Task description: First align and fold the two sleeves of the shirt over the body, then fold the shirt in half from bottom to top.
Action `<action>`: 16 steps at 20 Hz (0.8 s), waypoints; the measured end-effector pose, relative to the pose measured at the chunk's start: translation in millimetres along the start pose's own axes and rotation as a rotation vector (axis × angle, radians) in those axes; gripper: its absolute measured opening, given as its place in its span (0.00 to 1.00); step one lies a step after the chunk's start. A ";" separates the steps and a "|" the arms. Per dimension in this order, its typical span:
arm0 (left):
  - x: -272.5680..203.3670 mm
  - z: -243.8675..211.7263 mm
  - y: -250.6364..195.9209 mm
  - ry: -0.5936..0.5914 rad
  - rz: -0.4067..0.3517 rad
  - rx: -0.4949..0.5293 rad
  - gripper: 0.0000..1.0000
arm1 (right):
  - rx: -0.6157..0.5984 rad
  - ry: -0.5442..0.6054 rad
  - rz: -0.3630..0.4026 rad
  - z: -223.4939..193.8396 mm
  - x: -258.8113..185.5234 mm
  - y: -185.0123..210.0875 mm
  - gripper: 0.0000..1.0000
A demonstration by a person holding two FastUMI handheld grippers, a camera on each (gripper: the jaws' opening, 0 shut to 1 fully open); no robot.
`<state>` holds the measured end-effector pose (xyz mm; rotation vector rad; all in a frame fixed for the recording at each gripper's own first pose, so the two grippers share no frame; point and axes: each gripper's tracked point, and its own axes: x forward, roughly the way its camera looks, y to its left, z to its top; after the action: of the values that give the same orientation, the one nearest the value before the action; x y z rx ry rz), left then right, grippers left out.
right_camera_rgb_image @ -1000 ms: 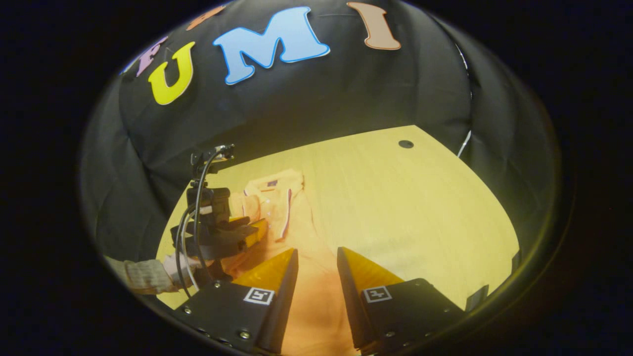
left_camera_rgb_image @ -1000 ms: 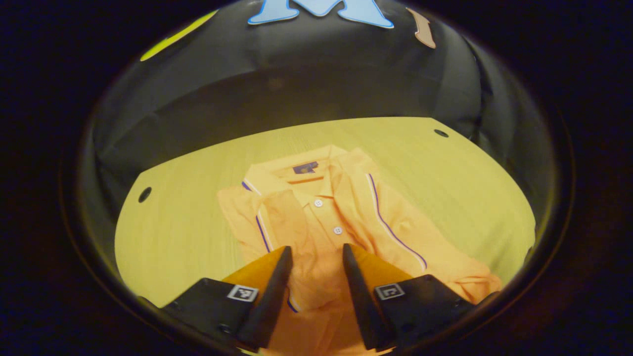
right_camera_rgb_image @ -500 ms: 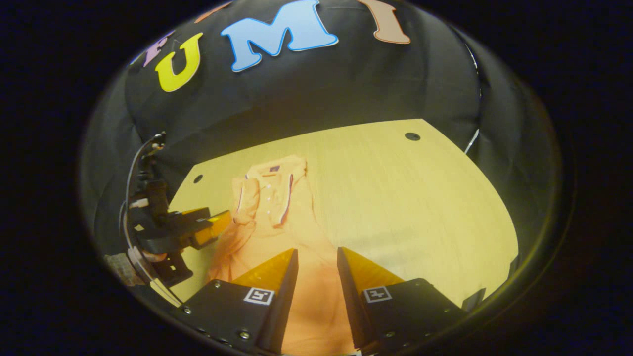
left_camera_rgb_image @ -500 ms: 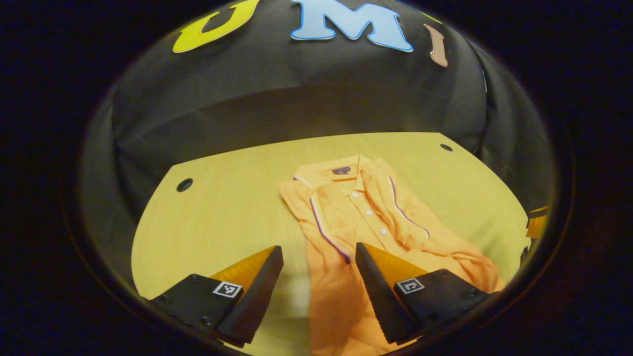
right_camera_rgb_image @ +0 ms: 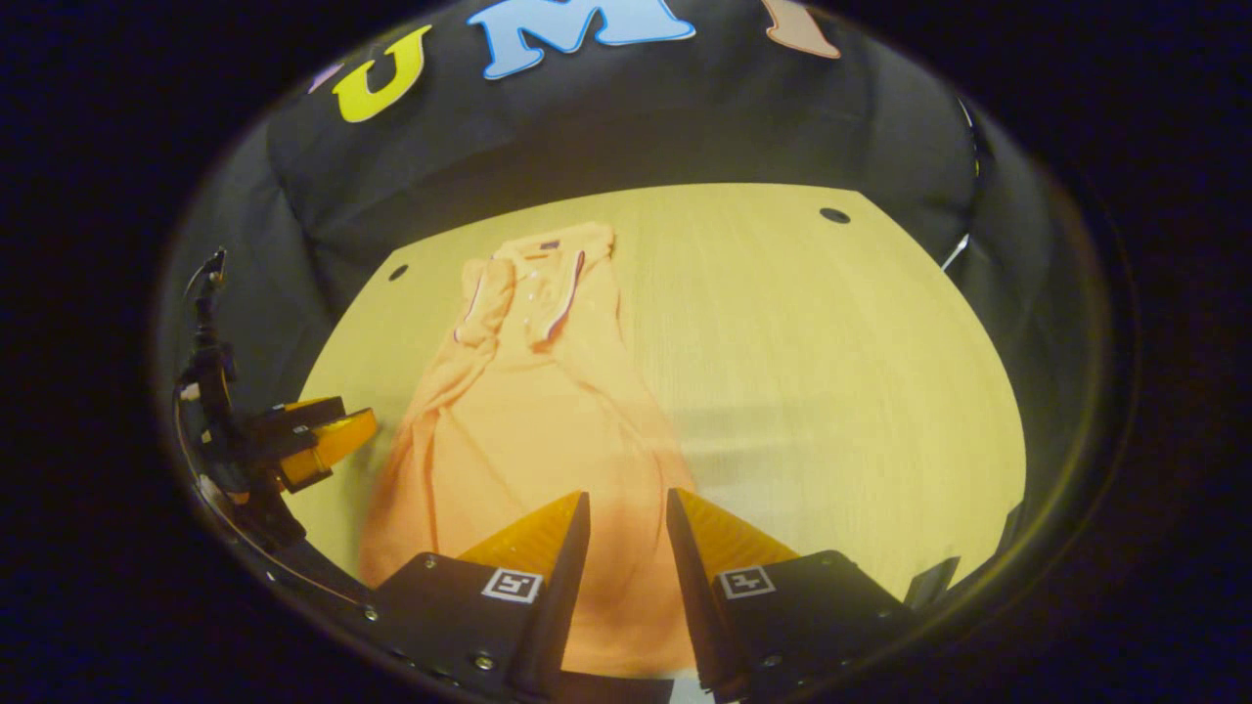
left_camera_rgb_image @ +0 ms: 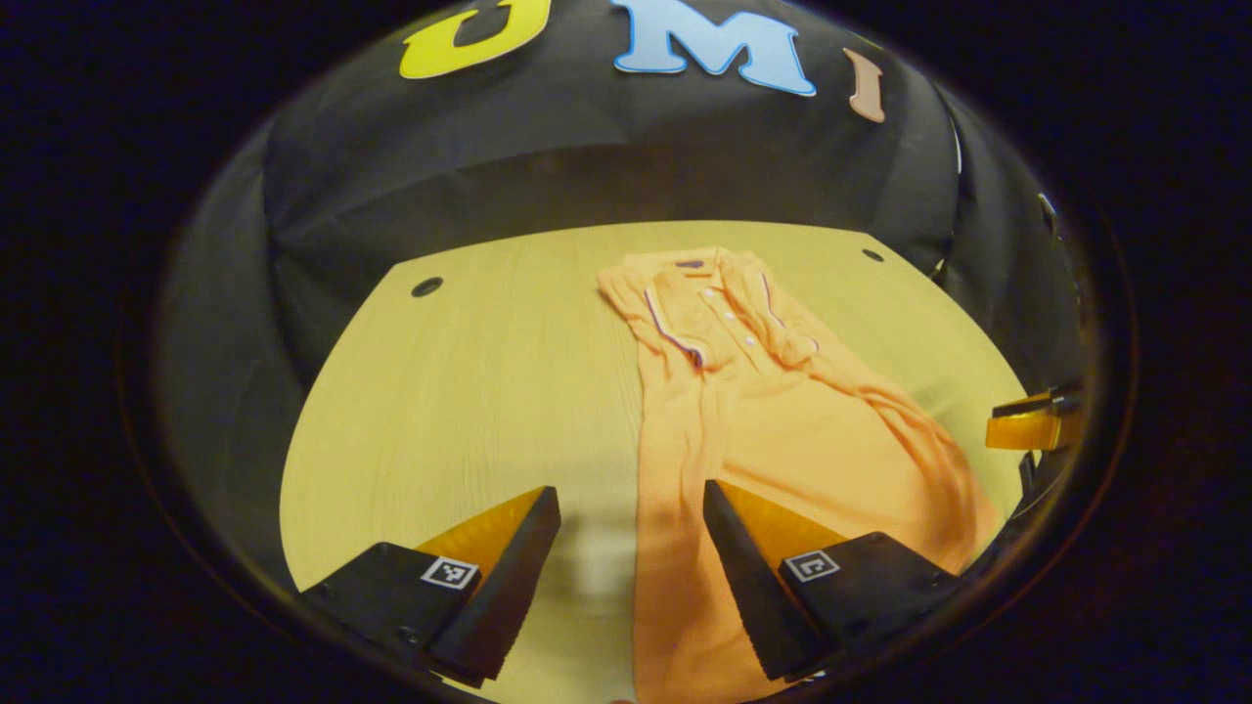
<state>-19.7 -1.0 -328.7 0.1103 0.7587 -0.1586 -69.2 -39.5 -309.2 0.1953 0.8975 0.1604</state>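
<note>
Lying flat on the table (left_camera_rgb_image: 440,391), the orange shirt (left_camera_rgb_image: 773,411) has its collar (left_camera_rgb_image: 690,264) at the far end and hem near the grippers; both sleeves look folded in over the chest, striped edges meeting beside the button placket, so sleeve step reads as done. Bottom-to-top fold not yet made, body at full length in both views. Left gripper (left_camera_rgb_image: 631,533) hovers low over the near left edge of the shirt, fingers apart, nothing between them but cloth and table below. Right gripper (right_camera_rgb_image: 626,533) sits over the near hem area (right_camera_rgb_image: 606,626), fingers a narrow gap apart, cloth seen through the gap; cannot tell if they pinch it, looks unclamped. In the right gripper view the left gripper also shows at far left (right_camera_rgb_image: 313,440), just off the shirt's edge. Left to do: grab both hem corners, carry up to the collar
</note>
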 end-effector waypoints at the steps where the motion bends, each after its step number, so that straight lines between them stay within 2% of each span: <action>1: -5.0 -12.3 -3.8 0.018 -0.005 0.005 1.00 | -0.012 0.024 0.003 -8.8 1.1 -0.6 0.51; 2: -7.0 -23.0 -9.0 0.036 -0.012 0.011 1.00 | -0.024 0.047 0.006 -20.3 1.6 -1.9 0.51; 3: -9.9 -32.5 -12.9 0.052 -0.015 0.016 0.95 | -0.036 0.070 0.012 -30.3 0.1 -2.7 0.51; 5: -17.3 -49.3 -20.0 0.080 -0.021 0.023 1.00 | -0.060 0.116 0.025 -49.6 -2.6 -1.3 0.51; 10: -31.5 -87.9 -36.0 0.156 -0.041 0.024 0.98 | -0.092 0.202 0.050 -89.4 -5.5 5.1 0.51; 13: -37.5 -103.9 -39.3 0.187 -0.039 0.037 1.00 | -0.123 0.234 0.031 -101.5 -5.7 -2.0 0.51; 16: -38.0 -119.8 -45.2 0.215 -0.048 0.060 0.98 | -0.142 0.251 0.009 -110.0 -1.4 -9.8 0.51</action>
<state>-136.0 -22.8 -390.6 0.1677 0.9715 -0.2175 -156.2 -38.2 -377.3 0.0474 1.1304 0.2606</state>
